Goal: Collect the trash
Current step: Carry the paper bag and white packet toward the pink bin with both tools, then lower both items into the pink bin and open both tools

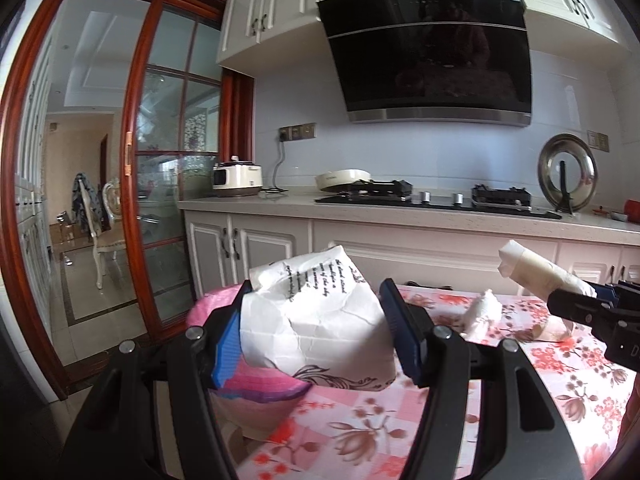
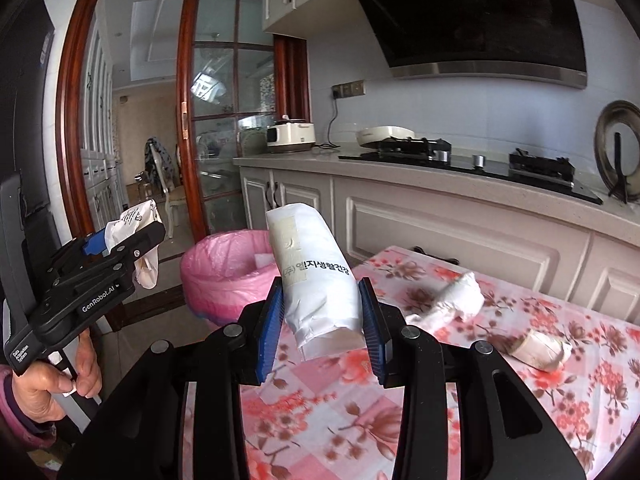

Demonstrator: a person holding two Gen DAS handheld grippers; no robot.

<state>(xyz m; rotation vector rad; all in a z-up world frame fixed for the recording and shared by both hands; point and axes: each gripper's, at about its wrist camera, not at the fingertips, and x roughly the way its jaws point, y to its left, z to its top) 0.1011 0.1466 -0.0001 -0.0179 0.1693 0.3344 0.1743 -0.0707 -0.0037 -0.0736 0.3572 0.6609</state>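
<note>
At the far left of the right wrist view, the person's hand (image 2: 44, 380) gripped the handle of the left hand-held gripper (image 2: 132, 240), whose blue pads were clamped on a crumpled white paper (image 2: 140, 216) printed with dark script. In the left wrist view the same left hand-held gripper (image 1: 316, 320) held that crumpled white paper (image 1: 320, 320) between its two fingers (image 1: 230, 344), raised above the near left corner of the desk (image 1: 400, 420), which was covered in a pink flowered cloth. Just beyond and below the paper sat the pink-lined trash bin (image 1: 208, 304), standing on the floor beside the desk's left edge; from the right wrist view the pink-lined trash bin (image 2: 224, 268) was open at the top, with something pale lying inside it. To the right of the bin, the right hand-held gripper (image 2: 320, 320) was clamped on a white wrapped roll (image 2: 316, 280) bearing a line of Korean lettering, the roll tilted up and away from the camera and held clear of the desk (image 2: 360, 420). In the left wrist view that white wrapped roll (image 1: 536, 272) stuck out leftward from the right hand-held gripper (image 1: 588, 296) at the frame's right edge. Further right on the cloth lay a crumpled white tissue wad (image 2: 456, 300), and beyond it, nearer the right edge, a small cardboard tube piece (image 2: 540, 352); both rested on the desk, apart from each other and from either gripper. The crumpled white tissue wad (image 1: 484, 312) also showed in the left wrist view.
</note>
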